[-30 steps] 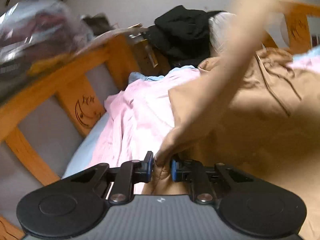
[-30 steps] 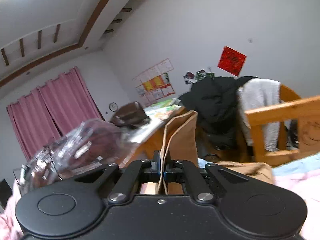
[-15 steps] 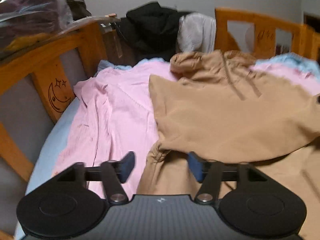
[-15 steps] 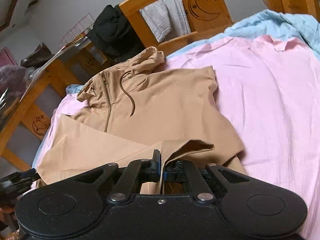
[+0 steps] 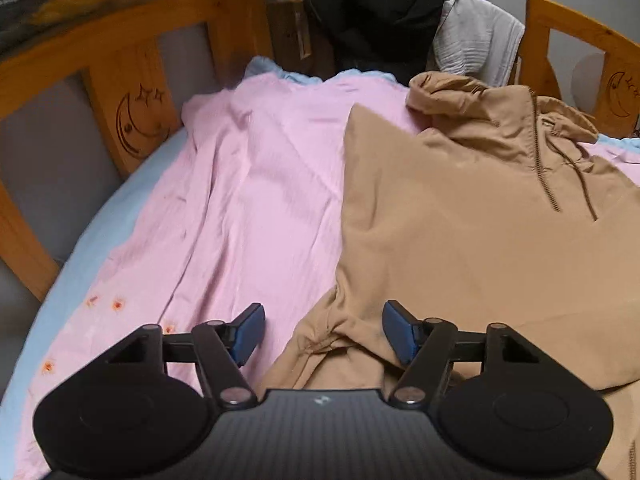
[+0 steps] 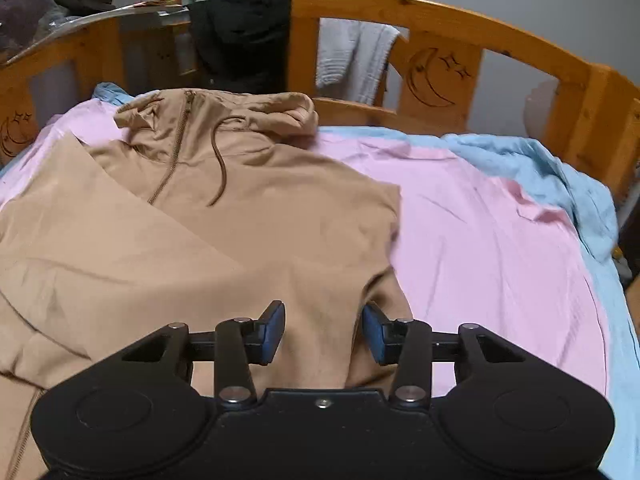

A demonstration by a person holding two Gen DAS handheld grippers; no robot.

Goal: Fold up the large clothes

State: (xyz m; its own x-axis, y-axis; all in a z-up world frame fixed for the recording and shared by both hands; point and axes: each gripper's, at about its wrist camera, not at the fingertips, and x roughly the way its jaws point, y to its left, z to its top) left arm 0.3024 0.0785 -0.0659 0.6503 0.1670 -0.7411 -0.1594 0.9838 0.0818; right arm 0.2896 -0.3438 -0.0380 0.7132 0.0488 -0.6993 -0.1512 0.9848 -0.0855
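I have no real container here apart from the wooden bed frame (image 6: 432, 16), which holds a pink sheet (image 6: 480, 240) over a blue one (image 6: 580, 176); the tan hoodie (image 6: 248, 232) lies spread on the pink sheet, hood toward the headboard, zipper and drawstring facing up.

My left view shows the side rail with its carved moon (image 5: 136, 124) and the hoodie's bunched cuff (image 5: 332, 336) lying between the pads, none of which my right view catches. My right view shows the long headboard, a grey towel (image 6: 352, 56) hung over it and black clothes (image 6: 244, 32) piled beside that, plus the hoodie's right edge folded inward.

My left gripper (image 5: 323, 334) sits low over the cuff, jaws wide apart, gripping nothing. My right gripper (image 6: 323, 334) hovers over the hoodie's lower right part, jaws also spread wide and empty, both pointing toward the headboard.
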